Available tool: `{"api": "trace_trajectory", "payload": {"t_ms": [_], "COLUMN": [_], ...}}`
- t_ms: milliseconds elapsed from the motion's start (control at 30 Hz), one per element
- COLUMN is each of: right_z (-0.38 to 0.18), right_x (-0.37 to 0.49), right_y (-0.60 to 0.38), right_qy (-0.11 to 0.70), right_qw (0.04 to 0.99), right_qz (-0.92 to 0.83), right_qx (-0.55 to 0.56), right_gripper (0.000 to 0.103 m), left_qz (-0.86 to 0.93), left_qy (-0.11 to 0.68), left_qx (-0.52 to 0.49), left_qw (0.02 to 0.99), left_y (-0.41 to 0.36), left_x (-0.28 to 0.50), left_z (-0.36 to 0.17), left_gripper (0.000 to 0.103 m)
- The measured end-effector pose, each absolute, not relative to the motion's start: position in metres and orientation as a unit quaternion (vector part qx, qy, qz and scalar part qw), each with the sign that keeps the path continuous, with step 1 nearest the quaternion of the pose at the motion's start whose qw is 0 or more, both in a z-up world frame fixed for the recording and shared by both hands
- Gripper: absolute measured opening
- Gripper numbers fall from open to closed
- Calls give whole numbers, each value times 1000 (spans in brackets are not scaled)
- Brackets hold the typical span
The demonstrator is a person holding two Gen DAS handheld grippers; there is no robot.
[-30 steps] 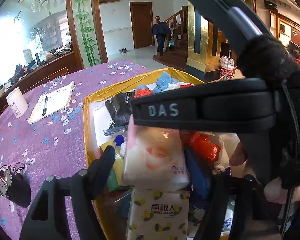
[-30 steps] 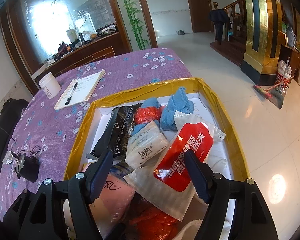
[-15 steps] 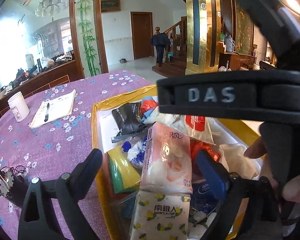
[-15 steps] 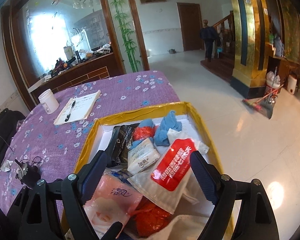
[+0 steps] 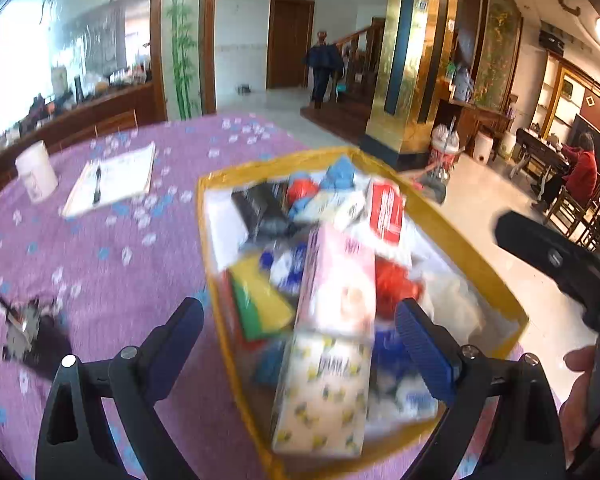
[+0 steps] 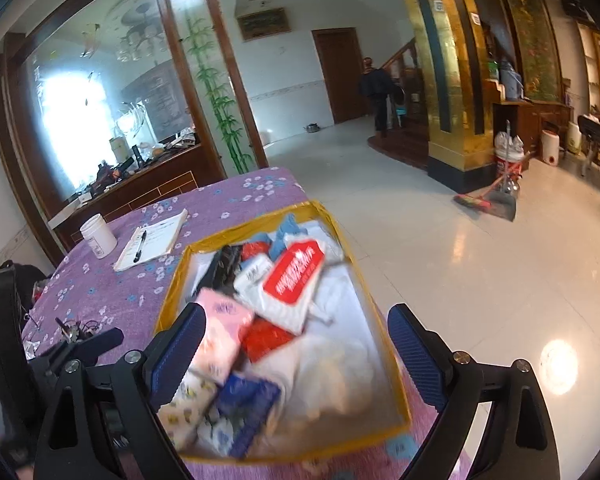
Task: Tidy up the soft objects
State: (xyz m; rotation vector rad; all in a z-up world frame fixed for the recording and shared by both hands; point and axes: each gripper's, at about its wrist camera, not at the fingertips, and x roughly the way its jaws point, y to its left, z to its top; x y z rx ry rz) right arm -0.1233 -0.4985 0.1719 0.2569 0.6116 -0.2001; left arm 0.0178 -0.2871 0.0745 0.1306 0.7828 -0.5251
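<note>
A gold-rimmed box (image 5: 476, 248) on the purple tablecloth holds several soft packs. A pink tissue pack (image 5: 340, 280) lies on top, and a lemon-print tissue pack (image 5: 324, 392) sits nearest me. Behind them are a red-and-white pouch (image 5: 386, 212), a yellow-green sponge (image 5: 256, 300) and blue cloths. My left gripper (image 5: 300, 340) hangs open above the near end of the box and touches nothing. The jaws of my right gripper (image 6: 298, 350) are opening, held above the box (image 6: 380, 320) with nothing pressed between them. Below it lie the pink pack (image 6: 220, 332) and a blue pack (image 6: 244, 404).
A white jar (image 5: 36, 176), a notepad with a pen (image 5: 112, 178) and a black gadget with cables (image 5: 28, 332) lie left of the box. The table ends just right of the box, above a tiled floor (image 6: 480, 280). A broom and dustpan (image 6: 496, 200) stand there.
Both grippers have drawn back and up from the box with their jaws wider. The right gripper has swung away from in front of the left camera to its right edge.
</note>
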Motion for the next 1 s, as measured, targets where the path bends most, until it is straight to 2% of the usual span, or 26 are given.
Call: {"api": "trace_trajectory", "payload": {"t_ms": [167, 333, 433, 533, 1000], "right_z": [156, 152, 154, 155, 141], "right_x": [-162, -191, -198, -205, -208], "right_y": [-481, -454, -446, -441, -432], "right_qy": [306, 290, 288, 286, 297], "right_qw": [937, 945, 945, 945, 939], "right_qz": [-111, -113, -122, -130, -143], "right_qx": [125, 103, 93, 88, 96], "right_gripper": [95, 95, 95, 95, 95], "left_qz": [-261, -250, -239, -216, -223], "left_qy": [394, 358, 329, 311, 318], "left_qx": [76, 94, 114, 138, 100], "left_qw": [878, 895, 906, 915, 916], "left_y": [-264, -243, -237, -234, -215], "left_x": [-5, -41, -52, -57, -48], "left_z": [66, 65, 65, 61, 70], "left_gripper": [96, 97, 102, 102, 102]}}
